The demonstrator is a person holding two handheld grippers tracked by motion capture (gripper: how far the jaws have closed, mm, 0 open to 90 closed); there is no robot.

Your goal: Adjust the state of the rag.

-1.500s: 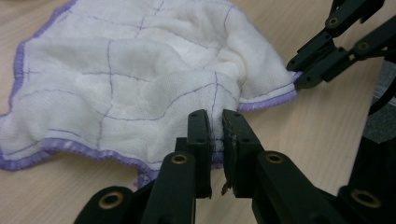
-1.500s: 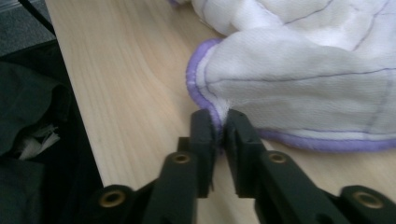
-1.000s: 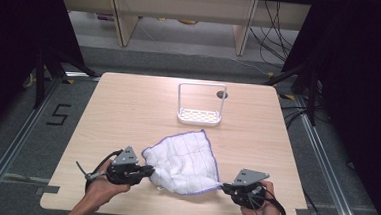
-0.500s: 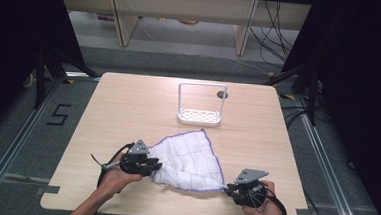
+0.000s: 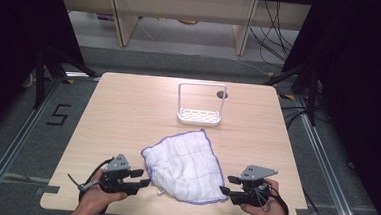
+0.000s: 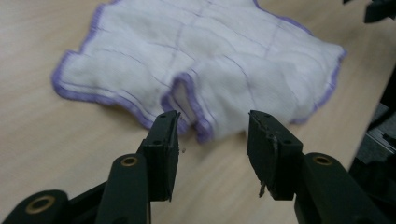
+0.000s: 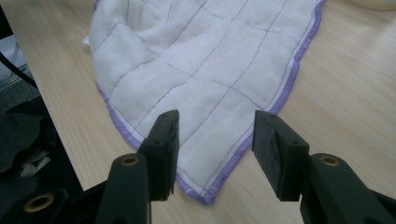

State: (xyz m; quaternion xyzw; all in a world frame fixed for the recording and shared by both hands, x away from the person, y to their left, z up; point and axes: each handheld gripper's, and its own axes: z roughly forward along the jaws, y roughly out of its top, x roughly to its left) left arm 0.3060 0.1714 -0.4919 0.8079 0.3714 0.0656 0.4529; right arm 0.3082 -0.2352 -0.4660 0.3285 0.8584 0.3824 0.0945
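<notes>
A white cloth [image 5: 182, 162] with a purple hem and thin purple grid lines lies crumpled flat on the wooden table [image 5: 128, 113] near its front edge. My left gripper [image 5: 144, 178] rests at the cloth's left corner. Its jaws have just been opening and stand apart, with the cloth's folded hem [image 6: 187, 100] just ahead of the left gripper [image 6: 212, 123] and no pad touching it. My right gripper [image 5: 225, 185] sits at the cloth's near right corner. The right gripper [image 7: 215, 123] has also just been opening, with the cloth's pointed corner [image 7: 205, 154] lying loose on the table beneath its gap.
A white wire-framed rack [image 5: 201, 105] stands at the back middle of the table, beside a small round hole [image 5: 222, 95]. The table's front edge runs just below both hands. Dark floor and metal rails surround the table.
Both grippers' jaws have opened and let go of the cloth, which now lies slack on the table. The left gripper first moved in toward the cloth, then drew back to the left.
</notes>
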